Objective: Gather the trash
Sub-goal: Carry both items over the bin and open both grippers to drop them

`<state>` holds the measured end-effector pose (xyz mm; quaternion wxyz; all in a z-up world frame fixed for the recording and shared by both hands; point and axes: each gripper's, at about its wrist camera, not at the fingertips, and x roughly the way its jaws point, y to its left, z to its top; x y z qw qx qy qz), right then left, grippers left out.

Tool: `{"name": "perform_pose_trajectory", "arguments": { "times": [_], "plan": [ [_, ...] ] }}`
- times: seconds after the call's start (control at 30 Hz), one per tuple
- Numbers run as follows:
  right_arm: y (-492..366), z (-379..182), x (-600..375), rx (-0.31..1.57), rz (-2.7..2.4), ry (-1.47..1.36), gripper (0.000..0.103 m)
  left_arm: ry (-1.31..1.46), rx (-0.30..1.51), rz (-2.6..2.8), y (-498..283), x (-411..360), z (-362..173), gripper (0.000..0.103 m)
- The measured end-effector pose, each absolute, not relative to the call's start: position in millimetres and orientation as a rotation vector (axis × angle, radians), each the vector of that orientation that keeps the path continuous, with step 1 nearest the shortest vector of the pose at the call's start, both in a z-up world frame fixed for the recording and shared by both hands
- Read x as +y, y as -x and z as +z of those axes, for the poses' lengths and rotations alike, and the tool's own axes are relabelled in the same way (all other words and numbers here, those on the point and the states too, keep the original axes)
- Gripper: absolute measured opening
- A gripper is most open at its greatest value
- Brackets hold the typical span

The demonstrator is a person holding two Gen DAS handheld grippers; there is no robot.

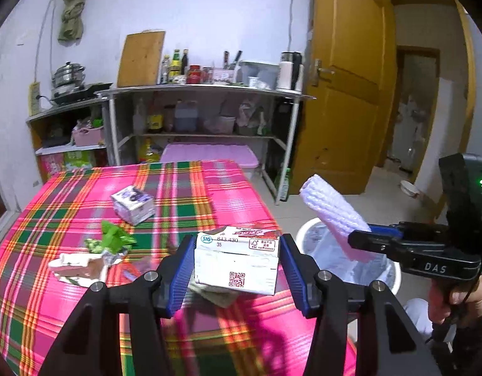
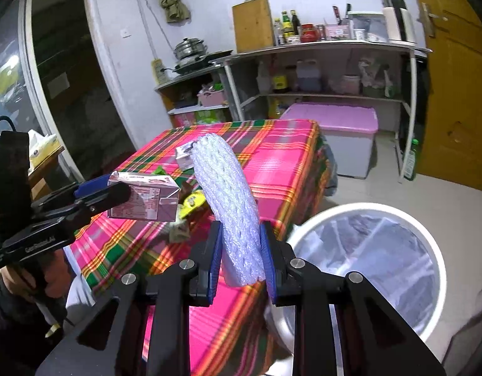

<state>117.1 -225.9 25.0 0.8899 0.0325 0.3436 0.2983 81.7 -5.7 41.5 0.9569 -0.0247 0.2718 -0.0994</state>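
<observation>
The left gripper (image 1: 236, 269) clamps a milk carton (image 1: 237, 261) above the plaid tablecloth (image 1: 184, 188); the right gripper (image 2: 241, 258) pinches a white foam net (image 2: 228, 197) near the lined bin (image 2: 429, 250) beside that cloth; wrappers (image 1: 112, 241), seemingly, and a small box (image 1: 132, 203) lie on it; kitchen shelves (image 1: 206, 89) stand behind.
</observation>
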Motion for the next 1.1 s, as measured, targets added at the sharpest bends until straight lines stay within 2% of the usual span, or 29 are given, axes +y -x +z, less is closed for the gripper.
{"name": "perform_pose_trajectory", "arguments": {
  "times": [0.47, 1.1],
  "plan": [
    [-110, 5, -291, 0.773, 0.461, -0.134, 0.025, 0.018, 0.61, -0.355, -94, -77, 27, 0.054],
    [-129, -46, -338, 0.92, 0.325, -0.177, 0.026, -0.046, 0.732, -0.495, -134, -150, -18, 0.054]
  ]
}}
